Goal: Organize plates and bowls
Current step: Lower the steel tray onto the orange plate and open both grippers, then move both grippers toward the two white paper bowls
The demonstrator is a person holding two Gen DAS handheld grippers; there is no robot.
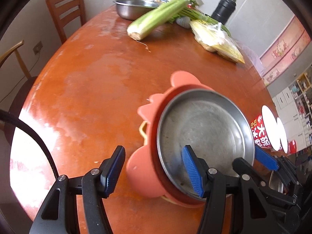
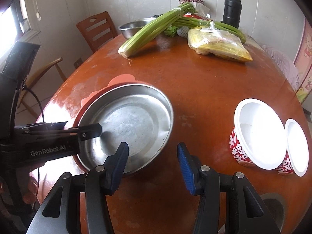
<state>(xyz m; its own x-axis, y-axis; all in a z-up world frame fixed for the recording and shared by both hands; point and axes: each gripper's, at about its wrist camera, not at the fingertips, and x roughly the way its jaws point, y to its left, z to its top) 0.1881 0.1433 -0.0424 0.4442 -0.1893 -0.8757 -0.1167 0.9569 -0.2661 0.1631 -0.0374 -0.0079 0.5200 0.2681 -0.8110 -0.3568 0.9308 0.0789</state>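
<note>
One steel plate (image 2: pixel 128 124) nested in pink plate (image 1: pixel 144 175); two paper bowls (image 2: pixel 259 136) right of it unstacked; left gripper (image 1: pixel 154 169) and right gripper (image 2: pixel 153 167) fingers released.

Celery bunch (image 2: pixel 150 33) at 12 o'clock on table (image 2: pixel 204 89); black flask (image 2: pixel 231 9) 1 o'clock; bagged corn (image 2: pixel 220 46) btwn; wooden chair (image 2: pixel 95 29) 11 o'clock.
</note>
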